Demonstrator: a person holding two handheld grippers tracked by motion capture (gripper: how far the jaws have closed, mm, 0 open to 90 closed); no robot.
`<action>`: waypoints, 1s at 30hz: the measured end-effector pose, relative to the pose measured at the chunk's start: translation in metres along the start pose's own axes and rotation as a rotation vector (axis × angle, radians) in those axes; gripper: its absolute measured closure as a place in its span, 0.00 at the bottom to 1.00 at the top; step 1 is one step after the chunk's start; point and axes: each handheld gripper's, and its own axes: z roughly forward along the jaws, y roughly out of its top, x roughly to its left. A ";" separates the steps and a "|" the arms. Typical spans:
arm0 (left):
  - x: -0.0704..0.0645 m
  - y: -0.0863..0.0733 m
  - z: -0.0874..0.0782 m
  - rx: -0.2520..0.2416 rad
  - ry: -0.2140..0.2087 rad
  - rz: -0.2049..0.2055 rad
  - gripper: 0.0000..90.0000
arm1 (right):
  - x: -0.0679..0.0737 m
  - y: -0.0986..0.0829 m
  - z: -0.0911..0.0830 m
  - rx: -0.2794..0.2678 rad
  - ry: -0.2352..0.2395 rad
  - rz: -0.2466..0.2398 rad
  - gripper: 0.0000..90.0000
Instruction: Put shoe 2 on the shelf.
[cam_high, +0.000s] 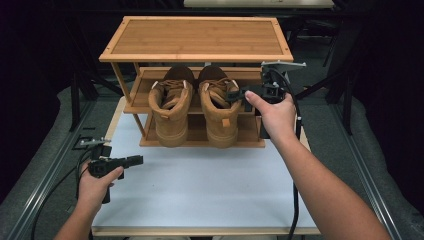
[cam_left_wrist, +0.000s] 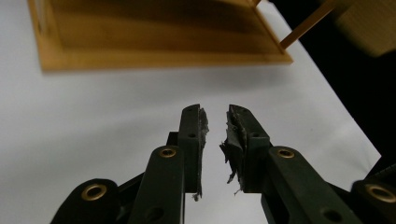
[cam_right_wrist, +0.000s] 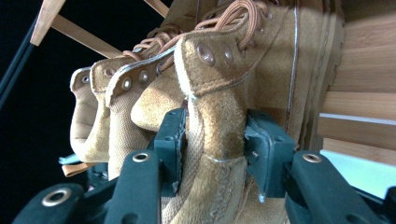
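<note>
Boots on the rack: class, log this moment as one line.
right gripper: shut on right boot collar | left gripper: open, above table | both boots on rack middle shelf

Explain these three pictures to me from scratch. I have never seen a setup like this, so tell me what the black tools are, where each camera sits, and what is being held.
A person holds a hand-operated black two-jaw gripper in each hand. The high view looks down from above the person's side of the white table. On it stands a wooden shoe rack with two tan boots on its middle shelf. The other two pictures come from cameras riding on the grippers, looking along their jaws. The left gripper hovers over bare table, jaws apart, holding nothing. The right gripper is clamped on the upper rear part of the right boot; the left boot stands beside it.
</note>
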 end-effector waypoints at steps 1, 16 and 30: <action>-0.007 0.014 0.000 -0.015 0.012 0.044 0.84 | 0.003 0.001 -0.002 0.000 -0.025 -0.031 0.66; -0.036 0.077 0.018 -0.073 0.023 0.090 1.00 | -0.016 -0.015 -0.031 -0.196 0.036 -0.102 0.82; -0.045 0.082 0.025 -0.110 0.016 0.092 1.00 | -0.051 -0.020 -0.044 -0.299 0.112 0.013 0.87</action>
